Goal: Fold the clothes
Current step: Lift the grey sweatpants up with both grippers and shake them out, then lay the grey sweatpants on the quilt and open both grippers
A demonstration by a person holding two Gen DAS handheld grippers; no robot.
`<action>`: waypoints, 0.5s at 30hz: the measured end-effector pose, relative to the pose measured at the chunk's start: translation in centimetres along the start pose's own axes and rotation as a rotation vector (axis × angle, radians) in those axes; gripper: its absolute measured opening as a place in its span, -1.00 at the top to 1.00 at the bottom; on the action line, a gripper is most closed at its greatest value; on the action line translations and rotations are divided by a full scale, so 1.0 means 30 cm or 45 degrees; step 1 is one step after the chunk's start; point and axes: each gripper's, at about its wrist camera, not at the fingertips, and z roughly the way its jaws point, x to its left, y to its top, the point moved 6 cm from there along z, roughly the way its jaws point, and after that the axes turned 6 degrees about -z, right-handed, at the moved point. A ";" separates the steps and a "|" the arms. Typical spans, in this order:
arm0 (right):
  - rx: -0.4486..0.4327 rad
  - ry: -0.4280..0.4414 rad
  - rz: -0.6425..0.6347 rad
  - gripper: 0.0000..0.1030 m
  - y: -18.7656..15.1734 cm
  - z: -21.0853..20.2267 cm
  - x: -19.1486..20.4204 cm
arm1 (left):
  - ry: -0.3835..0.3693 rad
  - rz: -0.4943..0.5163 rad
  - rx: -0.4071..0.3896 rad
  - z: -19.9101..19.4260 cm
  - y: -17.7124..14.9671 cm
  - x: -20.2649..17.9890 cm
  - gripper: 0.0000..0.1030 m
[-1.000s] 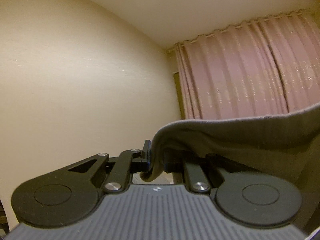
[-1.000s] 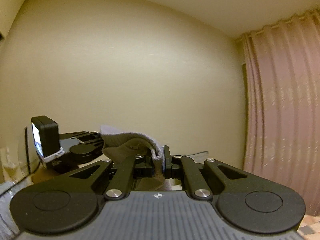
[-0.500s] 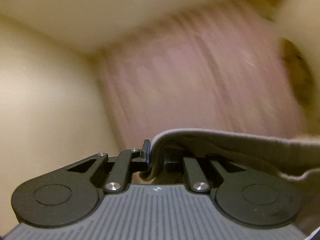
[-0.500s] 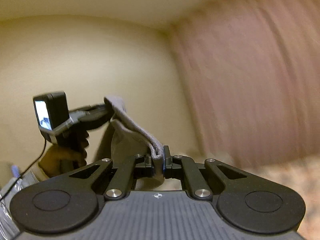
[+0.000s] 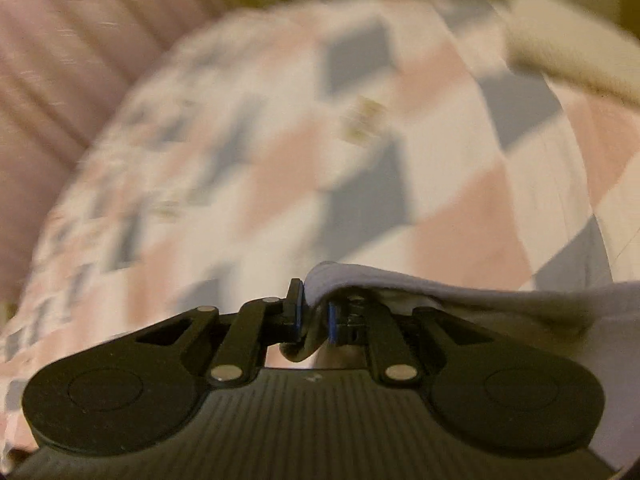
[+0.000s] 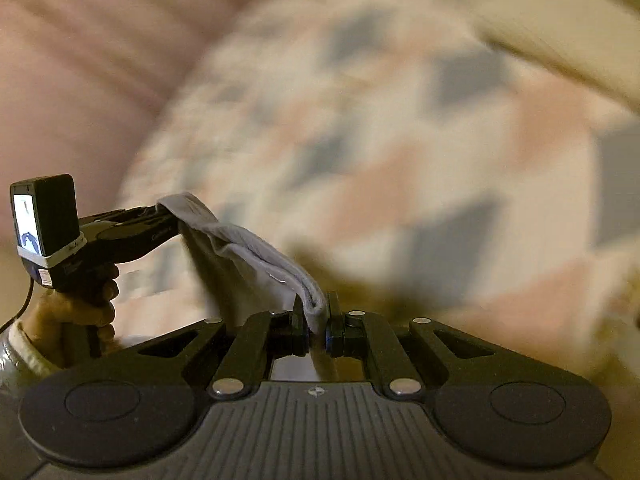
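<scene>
A grey ribbed garment (image 5: 460,292) is pinched at its edge in my left gripper (image 5: 314,318), which is shut on it; the cloth runs off to the right. My right gripper (image 6: 317,326) is shut on the same grey garment (image 6: 256,252), whose edge stretches up and left to the left gripper (image 6: 160,220), held by a hand. The garment hangs between the two grippers above a bed. Both views are blurred by motion.
Below lies a bed cover (image 5: 360,140) with pink, grey and white patches, which also shows in the right wrist view (image 6: 400,140). A pink curtain (image 5: 60,60) hangs at the upper left. A cream pillow or edge (image 5: 568,52) sits at the upper right.
Both grippers have swung down and to the right, from facing the wall and curtain to facing the bed. The garment stays pinched in both.
</scene>
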 end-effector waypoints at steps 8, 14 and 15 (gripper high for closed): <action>-0.021 -0.027 0.252 0.88 0.102 0.029 -0.459 | -0.095 0.092 -0.028 0.232 0.217 -0.422 0.80; -0.022 -0.143 0.283 0.88 0.230 0.075 -0.579 | -0.100 0.108 0.070 0.336 0.285 -0.573 0.79; 0.018 -0.169 0.279 0.88 0.235 0.098 -0.598 | -0.085 0.094 0.065 0.327 0.264 -0.572 0.74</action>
